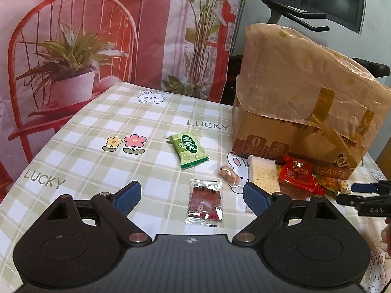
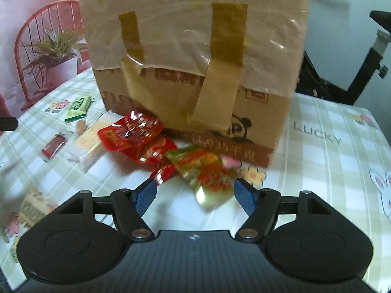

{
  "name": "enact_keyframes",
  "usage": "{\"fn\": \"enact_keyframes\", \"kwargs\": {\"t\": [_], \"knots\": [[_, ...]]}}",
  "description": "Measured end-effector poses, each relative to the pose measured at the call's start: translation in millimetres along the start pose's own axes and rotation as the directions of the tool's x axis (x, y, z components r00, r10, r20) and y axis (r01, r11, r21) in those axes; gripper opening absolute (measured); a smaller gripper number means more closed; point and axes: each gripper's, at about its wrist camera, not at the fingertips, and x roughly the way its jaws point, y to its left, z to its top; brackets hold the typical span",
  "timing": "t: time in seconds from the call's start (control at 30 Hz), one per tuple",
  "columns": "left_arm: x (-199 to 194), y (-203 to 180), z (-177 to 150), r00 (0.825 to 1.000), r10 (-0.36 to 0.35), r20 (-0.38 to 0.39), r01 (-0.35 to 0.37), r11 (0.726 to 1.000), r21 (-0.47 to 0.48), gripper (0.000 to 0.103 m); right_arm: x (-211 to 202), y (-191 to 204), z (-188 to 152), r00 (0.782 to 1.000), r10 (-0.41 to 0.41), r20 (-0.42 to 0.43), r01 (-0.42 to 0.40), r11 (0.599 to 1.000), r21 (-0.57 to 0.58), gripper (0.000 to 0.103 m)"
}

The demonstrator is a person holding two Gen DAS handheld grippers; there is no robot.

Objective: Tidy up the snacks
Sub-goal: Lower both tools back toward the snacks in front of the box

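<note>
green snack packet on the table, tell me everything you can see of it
The green snack packet is a small oblong pillow pack of glossy plastic film, light green with a darker panel and white characters, crimped at both ends. It looks sealed and lies flat on the checked tablecloth, set at a slant, apart from the other snacks and left of the cardboard box. Nothing touches it.
</note>
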Motion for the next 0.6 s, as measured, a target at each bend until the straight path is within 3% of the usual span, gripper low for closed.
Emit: {"fn": "enact_keyframes", "kwargs": {"t": [0.3, 0.6], "knots": [[12.6, -7.1, 0.0, 1.0, -0.017, -0.022, 0.017, 1.0, 0.007, 0.091, 40.3, -10.1, 12.2, 1.0, 0.002, -0.031, -0.003, 0.999, -0.037, 0.073], [23.3, -8.3, -4.1, 0.999, -0.025, -0.046, 0.025, 1.0, 0.009, 0.09, 22.1, 2.6, 3.0, 0.991, 0.104, -0.08, -0.104, 0.995, 0.008, 0.075]]}}
